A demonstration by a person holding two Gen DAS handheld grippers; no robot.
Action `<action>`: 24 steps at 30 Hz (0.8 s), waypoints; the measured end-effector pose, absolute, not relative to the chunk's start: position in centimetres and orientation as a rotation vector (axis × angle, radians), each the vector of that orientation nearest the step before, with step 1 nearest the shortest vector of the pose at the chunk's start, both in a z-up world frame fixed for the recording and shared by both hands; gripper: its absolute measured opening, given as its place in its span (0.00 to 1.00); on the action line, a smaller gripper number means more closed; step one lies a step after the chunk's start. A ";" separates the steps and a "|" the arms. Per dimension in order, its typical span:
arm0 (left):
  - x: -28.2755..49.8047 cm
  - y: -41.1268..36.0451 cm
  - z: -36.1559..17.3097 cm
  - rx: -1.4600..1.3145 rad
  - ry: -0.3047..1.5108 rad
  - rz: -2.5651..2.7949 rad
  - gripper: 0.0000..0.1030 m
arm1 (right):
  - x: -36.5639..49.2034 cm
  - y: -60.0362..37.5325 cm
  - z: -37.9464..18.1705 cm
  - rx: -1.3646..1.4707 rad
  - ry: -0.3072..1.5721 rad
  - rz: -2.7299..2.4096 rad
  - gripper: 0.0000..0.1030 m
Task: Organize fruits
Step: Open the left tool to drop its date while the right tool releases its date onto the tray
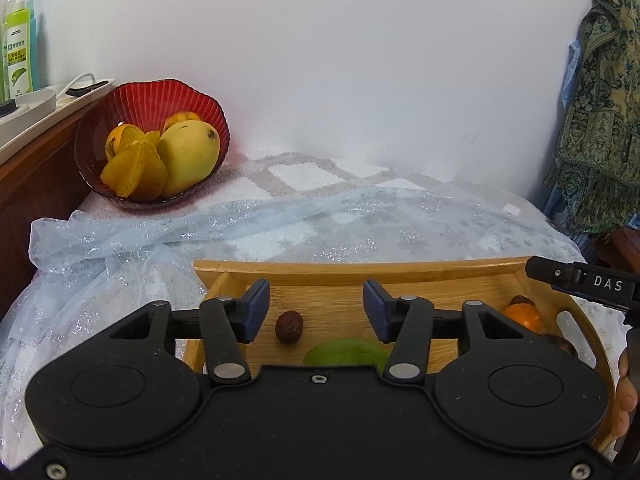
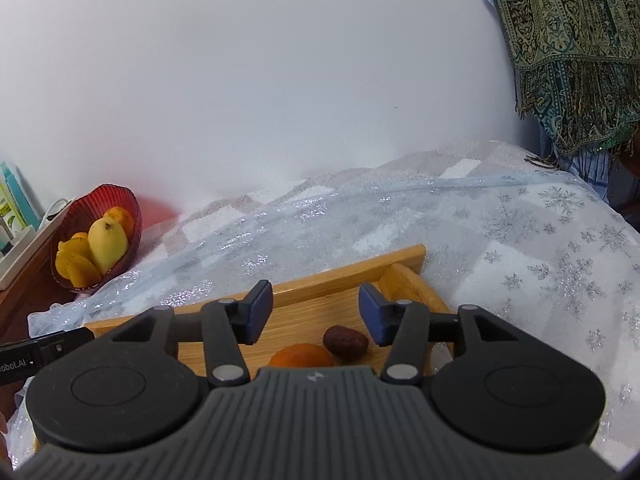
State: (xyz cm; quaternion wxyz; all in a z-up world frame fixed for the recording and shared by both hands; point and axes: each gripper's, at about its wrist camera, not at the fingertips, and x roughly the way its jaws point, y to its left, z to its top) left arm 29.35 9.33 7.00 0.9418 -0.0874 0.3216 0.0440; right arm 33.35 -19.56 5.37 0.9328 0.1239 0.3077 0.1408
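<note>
Nearest the left wrist camera, the left claw (image 1: 316,308) is released, its blue pads (image 1: 256,308) spread wide and holding nothing, leveled forward over the near part of a wooden tray (image 1: 352,270). Just below the gap, at 6 o'clock, a green mango (image 1: 346,352) lies on the tray floor, mostly hidden by the claw body; its visible part runs left to right. A wrinkled brown date (image 1: 289,327) sits slightly toward 11 o'clock of it, its long axis roughly upright in the view. At 3 o'clock on the tray an orange fruit (image 1: 524,317) rests with another brown date (image 1: 521,301) touching its far side.

The right claw (image 2: 316,312) is likewise released and empty, tilted down over the tray's right end. Between its pads lies that brown date (image 2: 345,342), long axis running from 10 to 4 o'clock, touching the orange fruit (image 2: 301,355) at its left.

The tray sits on a surface draped with a sparkly blue cloth (image 1: 280,232). Far off at 10 o'clock, against the wall, a red bowl (image 1: 152,96) leans tilted toward the camera, holding a yellow mango (image 1: 190,156) whose long axis runs from 1 to 7 o'clock, starfruit (image 1: 134,168) at its left and an orange behind. A patterned scarf (image 1: 600,100) hangs at 2 o'clock.
</note>
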 end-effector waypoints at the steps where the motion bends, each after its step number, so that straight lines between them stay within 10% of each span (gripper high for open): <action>1: 29.2 9.2 7.0 -0.174 0.655 0.089 0.53 | 33.2 -19.6 5.4 0.255 0.625 0.288 0.71; 24: 22.4 6.3 8.5 -0.128 0.599 0.058 0.87 | 26.2 -21.8 8.2 0.213 0.478 0.306 1.00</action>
